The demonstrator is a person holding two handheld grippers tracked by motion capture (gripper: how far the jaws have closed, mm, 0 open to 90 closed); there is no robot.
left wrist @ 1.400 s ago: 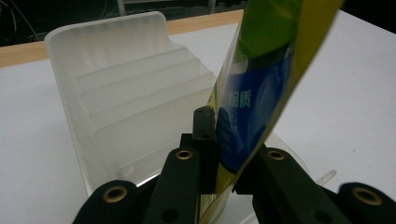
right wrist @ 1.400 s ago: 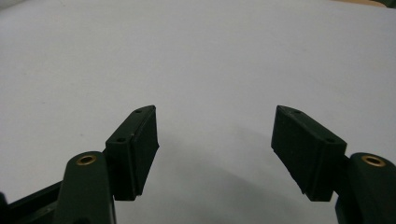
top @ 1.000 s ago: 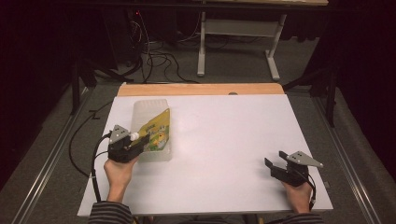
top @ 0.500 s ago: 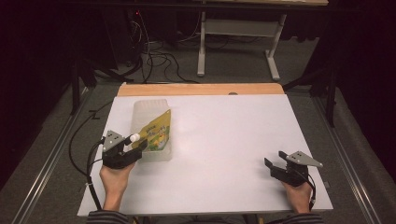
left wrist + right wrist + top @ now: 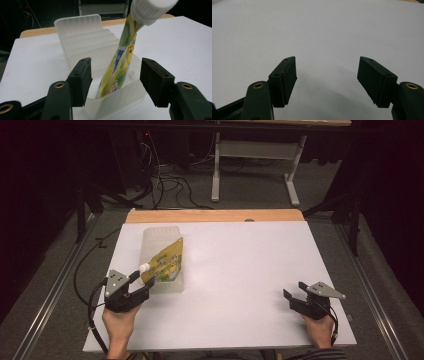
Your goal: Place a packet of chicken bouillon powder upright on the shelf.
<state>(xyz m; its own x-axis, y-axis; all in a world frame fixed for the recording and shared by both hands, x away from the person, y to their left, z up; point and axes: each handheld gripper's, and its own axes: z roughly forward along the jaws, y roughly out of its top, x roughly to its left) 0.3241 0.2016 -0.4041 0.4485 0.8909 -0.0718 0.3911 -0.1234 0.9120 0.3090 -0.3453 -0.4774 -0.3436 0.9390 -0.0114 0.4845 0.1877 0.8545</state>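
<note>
A yellow-green spouted pouch (image 5: 166, 261) with a white cap (image 5: 144, 268) leans in the near end of a translucent slotted rack (image 5: 161, 237) at the table's left. Just in front of the rack is my left gripper (image 5: 141, 285), open; its jaws have just been opening. In the left gripper view the pouch (image 5: 120, 67) stands in the rack (image 5: 82, 27) beyond my left gripper (image 5: 116, 80), with both pads apart from it and the cap (image 5: 150, 8) overhead. My right gripper (image 5: 295, 290) rests open at the front right, and nothing lies between the pads of this right gripper (image 5: 327, 77).
The white tabletop (image 5: 250, 265) stretches between the two hands. A wooden strip (image 5: 215, 215) runs along its far edge. Beyond it, desk legs (image 5: 216, 175) and cables (image 5: 165, 182) lie on the dark floor.
My left gripper has let go of the pouch's cap end, opened, and drawn back toward the person. The pouch stays leaning in the rack. The right gripper has not moved.
</note>
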